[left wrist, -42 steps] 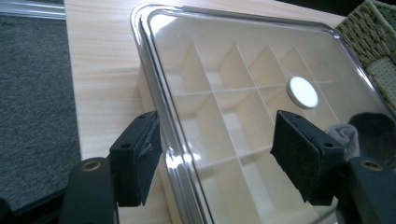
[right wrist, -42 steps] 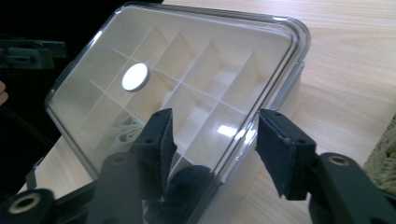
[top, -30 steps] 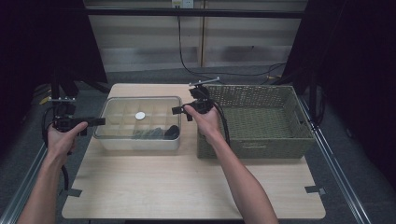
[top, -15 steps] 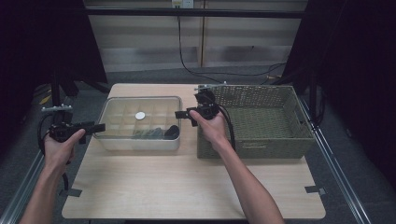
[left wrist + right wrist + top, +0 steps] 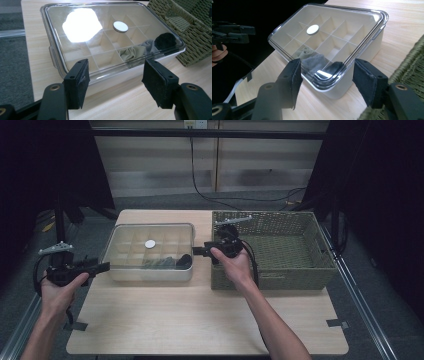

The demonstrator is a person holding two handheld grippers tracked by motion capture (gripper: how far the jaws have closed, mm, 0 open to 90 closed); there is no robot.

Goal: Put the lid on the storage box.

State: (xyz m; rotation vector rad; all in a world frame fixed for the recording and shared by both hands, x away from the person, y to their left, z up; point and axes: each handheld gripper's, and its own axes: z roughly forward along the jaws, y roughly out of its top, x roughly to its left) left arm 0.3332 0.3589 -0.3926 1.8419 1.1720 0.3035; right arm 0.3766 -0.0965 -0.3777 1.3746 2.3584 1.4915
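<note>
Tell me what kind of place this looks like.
Most likely a lab or studio set up for recording tabletop handling. A bare wooden table stands in a metal frame with dark curtains on both sides, and cables trail along the back wall.

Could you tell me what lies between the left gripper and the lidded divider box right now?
Nothing: in the high view, bare table separates the left gripper from the divider box. The left gripper view shows bare wood before its open jaws.
</note>
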